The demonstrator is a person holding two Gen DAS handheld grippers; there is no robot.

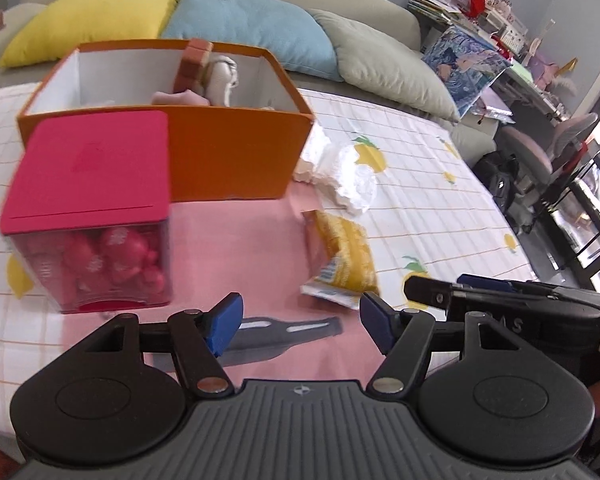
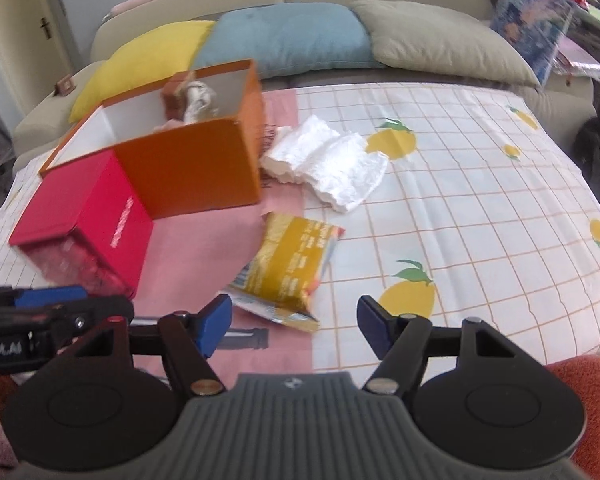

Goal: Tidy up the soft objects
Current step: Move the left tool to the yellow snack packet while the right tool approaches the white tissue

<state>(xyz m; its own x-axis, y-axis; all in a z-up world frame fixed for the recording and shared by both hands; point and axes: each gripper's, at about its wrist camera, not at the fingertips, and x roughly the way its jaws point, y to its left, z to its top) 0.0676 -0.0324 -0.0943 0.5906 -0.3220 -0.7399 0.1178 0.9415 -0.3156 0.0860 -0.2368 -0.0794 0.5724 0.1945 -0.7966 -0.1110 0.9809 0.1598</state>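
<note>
Just ahead of right claw [image 2: 296, 326], yellow packet [image 2: 290, 266]

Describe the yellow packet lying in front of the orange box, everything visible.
The yellow packet is a soft, crinkly, foil-like pouch, mustard yellow with white print and a pale blue-and-white end. It lies flat but rumpled on the bedspread, straddling the pink cloth and the checked lemon print. Neither gripper touches it; the white padding lies just behind.

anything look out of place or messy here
Two soft items lie loose outside the orange box: a crumpled white bundle beside its right wall, and a creased yellow packet lying nearer the grippers.
</note>
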